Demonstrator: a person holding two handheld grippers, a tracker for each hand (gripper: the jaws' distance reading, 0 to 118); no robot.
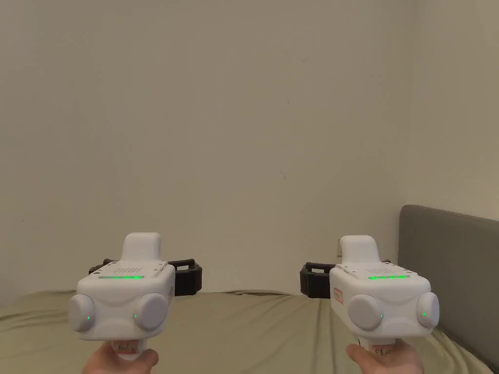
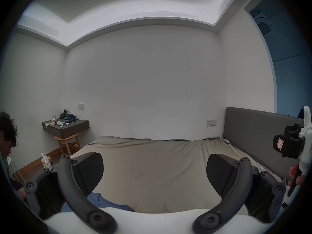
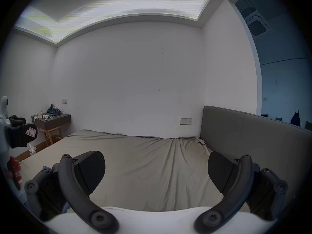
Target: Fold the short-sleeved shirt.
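Observation:
A blue shirt (image 2: 103, 202) lies on the bed under my left gripper, and just a corner of it shows in the left gripper view. I hold both grippers level above the near part of the bed, side by side and apart. My left gripper (image 1: 142, 271) (image 2: 154, 170) is open, with nothing between its jaws. My right gripper (image 1: 360, 272) (image 3: 156, 170) is open too and holds nothing. Each gripper also shows at the edge of the other's view, the right gripper (image 2: 287, 146) and the left gripper (image 3: 22, 136).
The bed (image 1: 243, 326) has a wrinkled olive sheet. A grey headboard (image 1: 448, 263) runs along its right side and a plain wall stands behind it. At the far left are a wall shelf (image 2: 67, 128) with small items, a wooden stool (image 2: 67, 144) and a person (image 2: 6, 136).

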